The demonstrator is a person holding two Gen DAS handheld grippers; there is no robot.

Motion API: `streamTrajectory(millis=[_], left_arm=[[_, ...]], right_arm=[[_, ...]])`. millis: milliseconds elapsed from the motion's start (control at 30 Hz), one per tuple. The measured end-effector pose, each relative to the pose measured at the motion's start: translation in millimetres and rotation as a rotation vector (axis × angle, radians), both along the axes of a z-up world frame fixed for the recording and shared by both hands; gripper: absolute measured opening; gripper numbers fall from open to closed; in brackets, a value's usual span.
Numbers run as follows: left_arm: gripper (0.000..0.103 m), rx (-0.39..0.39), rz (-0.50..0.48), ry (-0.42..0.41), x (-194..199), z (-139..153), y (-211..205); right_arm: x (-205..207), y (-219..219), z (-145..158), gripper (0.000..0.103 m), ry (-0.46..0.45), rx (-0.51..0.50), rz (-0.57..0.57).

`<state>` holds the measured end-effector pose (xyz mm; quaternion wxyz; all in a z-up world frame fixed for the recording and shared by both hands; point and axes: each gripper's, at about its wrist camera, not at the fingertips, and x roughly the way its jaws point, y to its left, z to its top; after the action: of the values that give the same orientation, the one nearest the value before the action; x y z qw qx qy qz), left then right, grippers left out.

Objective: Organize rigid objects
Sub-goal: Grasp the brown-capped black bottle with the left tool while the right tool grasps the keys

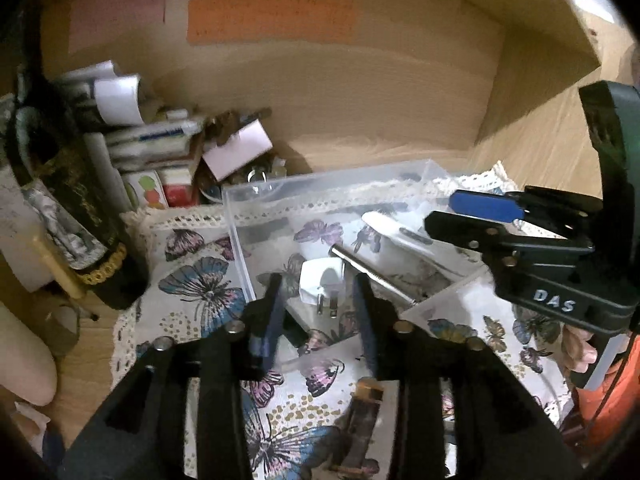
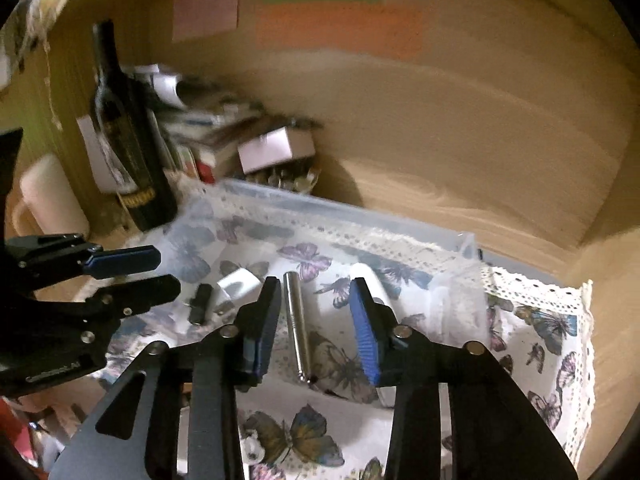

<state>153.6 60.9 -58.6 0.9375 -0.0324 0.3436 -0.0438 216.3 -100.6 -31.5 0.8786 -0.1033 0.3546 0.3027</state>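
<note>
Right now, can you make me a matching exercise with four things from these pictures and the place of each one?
Things:
1. white plug adapter
2. silver metal rod
3. dark wine bottle
4. orange paper note

Places:
A. stuck on the wooden back wall
B. between the open right gripper fingers
C. ahead of the open left gripper
D. standing left of the clear box

Pairs: 1-C, 2-B, 3-D, 4-A

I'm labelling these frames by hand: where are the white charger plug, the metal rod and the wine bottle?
white charger plug [image 1: 320, 280], left wrist view, on its white body.
metal rod [image 2: 296, 320], right wrist view, mid-shaft.
wine bottle [image 2: 128, 148], right wrist view, on its dark body.
</note>
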Motion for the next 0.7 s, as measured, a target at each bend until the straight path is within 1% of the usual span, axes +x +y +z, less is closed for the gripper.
streamTrajectory(millis=[33,67,100,133,167,200,233,333,433,567,700], left_arm=[[0.047,0.010,0.004,-0.019,-6,5,-1],[0.050,0.017,0.010,-0.035,-11,9,0],[0.057,0.023,0.015,-0.049,-16,13,0],[0.065,0.027,0.020,-0.067,-22,17,0],[0.069,0.031,0.025,-0.079,-27,20,1],[0.079,0.035,0.030,-0.088,-32,23,0],[0.086,0.039,0.035,-0.097,-36,25,0],[0.091,0.068,0.051,-0.117,-51,27,-2],[0.092,0.078,0.052,-0.100,-59,21,-3],[0.092,0.079,0.042,-0.034,-64,0,-2],[0.092,0.054,0.020,0.033,-62,-23,-2]], right_arm=[[-4,-4,5,0.042,-0.011,0.013,-0.004],[-9,-8,9,0.046,-0.026,0.025,-0.010],[-15,-12,14,0.052,-0.044,0.039,-0.017],[-19,-15,17,0.055,-0.055,0.049,-0.021],[-25,-19,21,0.056,-0.066,0.059,-0.024],[-31,-23,23,0.057,-0.072,0.068,-0.027],[-36,-27,25,0.058,-0.077,0.072,-0.021],[-50,-35,26,0.060,-0.079,0.087,-0.026],[-61,-39,18,0.060,-0.067,0.085,-0.022],[-69,-39,-1,0.061,-0.016,0.073,-0.017],[-70,-37,-26,0.060,0.055,0.049,-0.021]])
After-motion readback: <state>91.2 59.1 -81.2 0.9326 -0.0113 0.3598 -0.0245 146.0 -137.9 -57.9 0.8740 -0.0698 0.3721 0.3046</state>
